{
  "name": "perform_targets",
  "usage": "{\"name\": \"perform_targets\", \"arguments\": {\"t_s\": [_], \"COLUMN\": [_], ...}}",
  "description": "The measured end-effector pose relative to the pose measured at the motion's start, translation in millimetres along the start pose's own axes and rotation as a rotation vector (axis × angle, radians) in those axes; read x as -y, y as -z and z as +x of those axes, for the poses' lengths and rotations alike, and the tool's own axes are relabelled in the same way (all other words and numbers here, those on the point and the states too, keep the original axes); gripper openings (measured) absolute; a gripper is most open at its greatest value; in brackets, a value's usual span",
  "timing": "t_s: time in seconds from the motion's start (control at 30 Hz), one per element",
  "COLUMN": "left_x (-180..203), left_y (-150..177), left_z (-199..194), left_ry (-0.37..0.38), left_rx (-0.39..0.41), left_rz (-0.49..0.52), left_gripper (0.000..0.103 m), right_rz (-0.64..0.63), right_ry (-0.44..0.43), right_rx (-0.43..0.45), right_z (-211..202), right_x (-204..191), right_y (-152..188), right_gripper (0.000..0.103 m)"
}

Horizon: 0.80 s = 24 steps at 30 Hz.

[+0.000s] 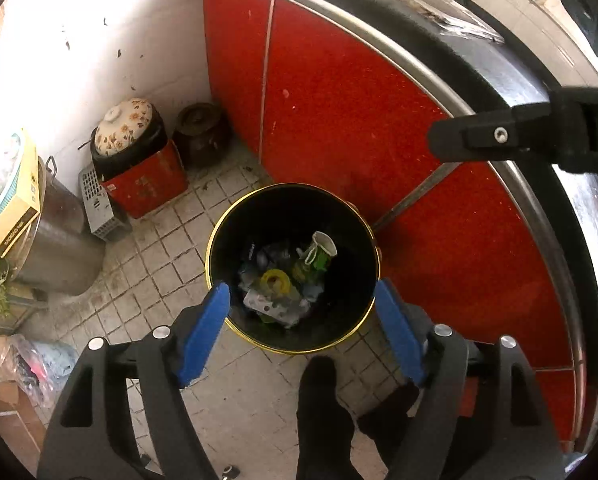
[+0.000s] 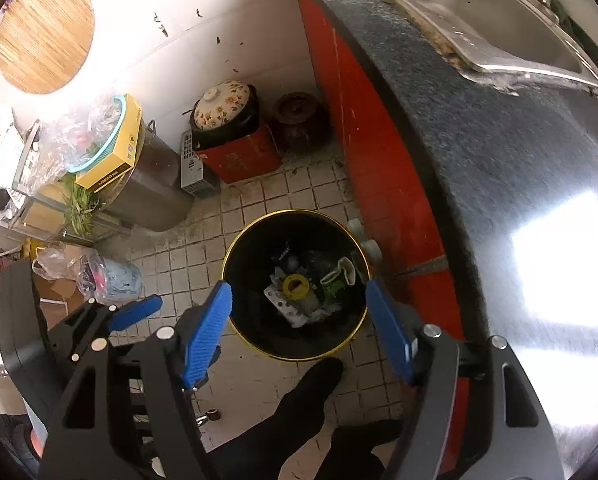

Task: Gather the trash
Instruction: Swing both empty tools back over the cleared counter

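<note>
1. The trash bin (image 1: pixel 293 268), black with a gold rim, stands on the tiled floor (image 1: pixel 171 256) right against the red cabinet doors (image 1: pixel 339 120), and both cameras look straight down into it.
2. Inside lies the trash (image 2: pixel 303 292): a yellow ring (image 1: pixel 275 280), a white mask (image 1: pixel 323 246) with its loops, green wrapping and a patterned paper scrap, all at the bottom.
3. The left gripper (image 1: pixel 301 302) hangs above the bin with its blue fingers (image 1: pixel 207 332) spread wide, one over each side of the rim, holding nothing.
4. The right gripper (image 2: pixel 297 306) hangs over the same bin, fingers (image 2: pixel 205 332) also wide apart and empty; the left one shows at its lower left.
5. A black shoe (image 2: pixel 299 400) points toward the bin from below.
6. In the corner, a flowered pot lid (image 1: pixel 123 126) sits on a dark pot atop a red box (image 1: pixel 147 184), with a brown jar (image 1: pixel 201 128) just beside it.
7. A large steel pot (image 2: pixel 155 188) stands further left, carrying a yellow box (image 2: pixel 111 160).
8. Above the doors runs the dark table (image 2: pixel 479 140) with a steel sink (image 2: pixel 499 20) set into it.
</note>
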<state>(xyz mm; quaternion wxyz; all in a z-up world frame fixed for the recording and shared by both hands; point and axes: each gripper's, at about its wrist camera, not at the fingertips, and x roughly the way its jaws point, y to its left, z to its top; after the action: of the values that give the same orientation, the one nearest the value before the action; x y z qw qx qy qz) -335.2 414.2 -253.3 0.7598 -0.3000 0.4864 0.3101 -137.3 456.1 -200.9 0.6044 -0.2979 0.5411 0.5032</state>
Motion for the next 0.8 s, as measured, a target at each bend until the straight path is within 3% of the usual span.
{"name": "perform_targets", "arguments": {"t_s": [0.1, 0.17, 0.27, 0.37, 0.53, 0.7, 0.8], "left_x": [5.4, 11.5, 28.2, 58.9, 140.9, 259.9, 331.8], "left_y": [-1.5, -5.8, -15.0, -29.0, -57.9, -80.9, -86.8], "left_z": [-6.9, -15.9, -33.1, -53.8, -92.0, -119.6, -129.6], "left_ry": [-0.011, -0.038, -0.082, -0.065, 0.030, 0.158, 0.261], "left_rx": [0.006, 0.006, -0.013, -0.019, 0.038, 0.103, 0.079], "left_rz": [0.018, 0.031, 0.044, 0.106, 0.276, 0.498, 0.597], "left_gripper": [0.085, 0.091, 0.095, 0.095, 0.095, 0.095, 0.095], "right_rz": [0.013, 0.029, 0.071, 0.159, 0.365, 0.678, 0.862], "right_ry": [0.005, 0.012, 0.053, 0.107, 0.303, 0.484, 0.575], "right_rx": [0.017, 0.044, 0.129, 0.215, 0.345, 0.410, 0.449], "right_z": [-13.8, -33.0, -81.6, -141.0, -242.9, -321.9, -360.3], "right_x": [7.5, 15.4, 38.3, 75.9, 156.3, 229.2, 258.6], "right_y": [6.5, 12.6, 28.8, 55.9, 136.3, 245.9, 315.1], "right_gripper": [0.074, 0.083, 0.091, 0.095, 0.096, 0.096, 0.096]}}
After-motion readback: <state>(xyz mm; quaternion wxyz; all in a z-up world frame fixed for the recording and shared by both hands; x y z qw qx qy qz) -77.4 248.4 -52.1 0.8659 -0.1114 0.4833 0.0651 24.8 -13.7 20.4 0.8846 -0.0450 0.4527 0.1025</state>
